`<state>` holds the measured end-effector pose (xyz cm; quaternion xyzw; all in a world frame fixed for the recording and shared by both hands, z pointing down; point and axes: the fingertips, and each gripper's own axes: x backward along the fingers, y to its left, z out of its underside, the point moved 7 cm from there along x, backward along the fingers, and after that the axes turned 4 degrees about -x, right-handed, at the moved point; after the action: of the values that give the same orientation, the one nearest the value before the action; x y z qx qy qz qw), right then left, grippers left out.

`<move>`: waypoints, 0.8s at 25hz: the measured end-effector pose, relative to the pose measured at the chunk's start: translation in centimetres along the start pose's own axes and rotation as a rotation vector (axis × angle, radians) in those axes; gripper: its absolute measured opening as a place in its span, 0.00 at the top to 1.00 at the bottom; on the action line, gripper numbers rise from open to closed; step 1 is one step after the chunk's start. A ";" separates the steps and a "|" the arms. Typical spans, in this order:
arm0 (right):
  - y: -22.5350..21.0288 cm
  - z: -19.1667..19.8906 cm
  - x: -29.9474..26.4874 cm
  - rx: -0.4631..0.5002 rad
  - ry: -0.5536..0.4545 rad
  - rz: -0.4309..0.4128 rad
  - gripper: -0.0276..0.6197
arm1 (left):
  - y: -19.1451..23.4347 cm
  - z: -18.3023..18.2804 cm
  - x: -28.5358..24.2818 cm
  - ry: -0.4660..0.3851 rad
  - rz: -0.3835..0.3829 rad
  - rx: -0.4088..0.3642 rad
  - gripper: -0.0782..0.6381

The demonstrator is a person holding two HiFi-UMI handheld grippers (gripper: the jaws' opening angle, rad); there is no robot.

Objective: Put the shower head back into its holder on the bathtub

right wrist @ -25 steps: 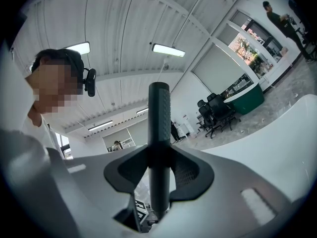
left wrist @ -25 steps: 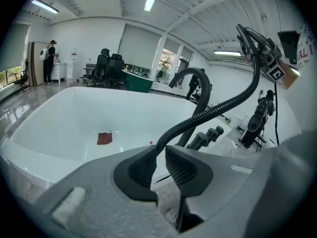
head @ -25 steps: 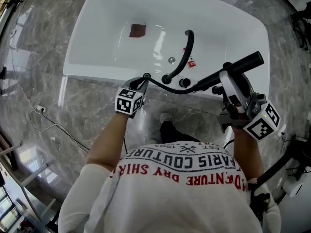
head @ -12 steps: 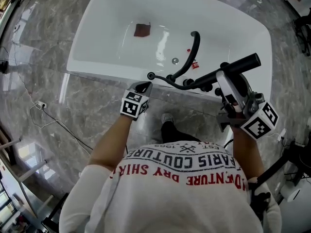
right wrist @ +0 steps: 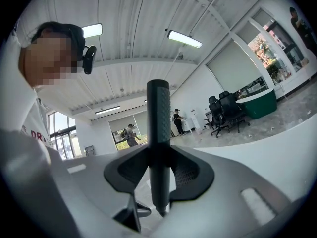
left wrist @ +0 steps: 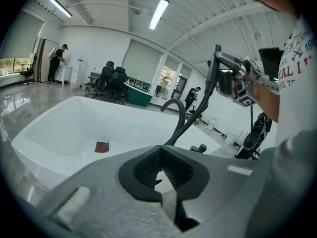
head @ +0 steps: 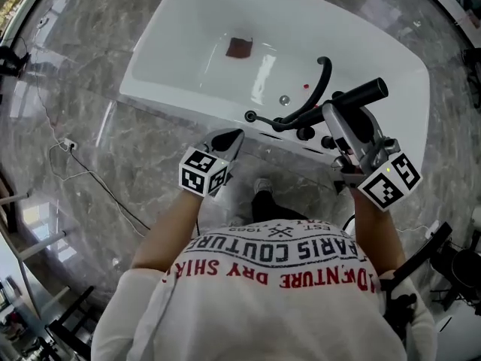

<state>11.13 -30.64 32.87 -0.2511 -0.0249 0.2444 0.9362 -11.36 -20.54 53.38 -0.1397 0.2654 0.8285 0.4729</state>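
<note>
The black shower head (head: 361, 94) is a slim stick; my right gripper (head: 340, 122) is shut on its handle over the near rim of the white bathtub (head: 188, 96). In the right gripper view the handle (right wrist: 158, 128) stands upright between the pads of that gripper (right wrist: 159, 170). Its black hose (head: 259, 119) loops down beside the curved spout (head: 322, 77) and the black fittings (head: 304, 134) on the rim. My left gripper (head: 229, 140) hovers in front of the tub, short of the hose, shut and empty. In its own view the left gripper (left wrist: 160, 148) has its jaws together, with the hose (left wrist: 185, 125) beyond them.
A red-brown patch (head: 239, 47) lies on the tub's floor, near the drain (head: 284, 100). A thin cable (head: 75, 168) trails over the marble floor at the left. A dark stand (head: 421, 254) is at the right. My foot (head: 263, 194) is close to the tub's side.
The left gripper has drawn back from the hose's bend toward me, risen, and shut with nothing in it. The right gripper has carried the shower head leftward toward the rim fittings.
</note>
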 end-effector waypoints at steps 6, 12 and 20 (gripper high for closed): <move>0.7 2.4 -2.5 0.051 0.048 0.023 0.74 | -1.8 -1.8 5.0 -0.090 0.003 0.005 0.89; 0.6 5.3 -5.5 0.126 0.107 0.044 0.74 | -2.9 -3.5 9.3 -0.145 0.012 -0.019 0.89; -1.1 11.1 -8.1 0.147 0.211 0.087 0.74 | -3.7 -2.4 12.4 -0.157 0.003 0.007 0.89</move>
<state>2.61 -30.18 43.75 -0.2069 0.1027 0.2581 0.9381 -14.58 -11.59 44.33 -0.0724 0.2308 0.8365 0.4916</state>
